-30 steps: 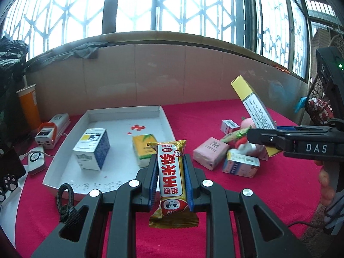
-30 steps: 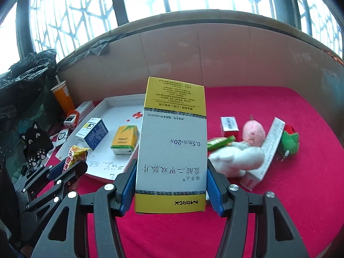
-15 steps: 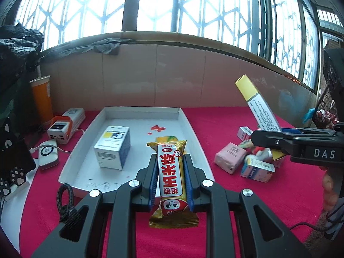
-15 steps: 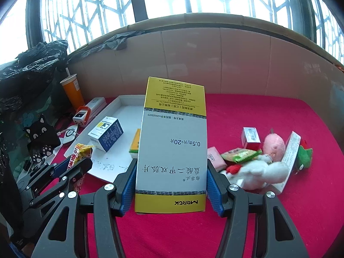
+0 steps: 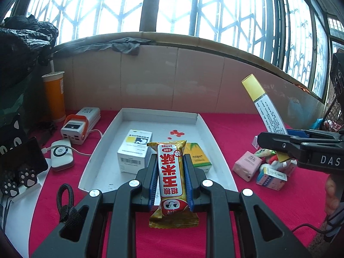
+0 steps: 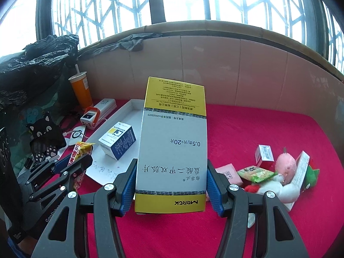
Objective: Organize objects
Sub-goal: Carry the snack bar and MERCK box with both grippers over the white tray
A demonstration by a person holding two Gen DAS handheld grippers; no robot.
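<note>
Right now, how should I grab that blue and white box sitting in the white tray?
Take the blue and white box across its two short upright sides, coming down from above. It stands squat on the white tray floor, with open floor toward the far wall, while the yellow-green carton sits close on one side.

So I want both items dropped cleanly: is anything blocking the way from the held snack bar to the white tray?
Nothing visible. The yellow-wrapped snack bar sits in the left hand-held gripper before the white tray's near rim; inside, a white-and-blue box and yellow carton leave bare floor.
</note>
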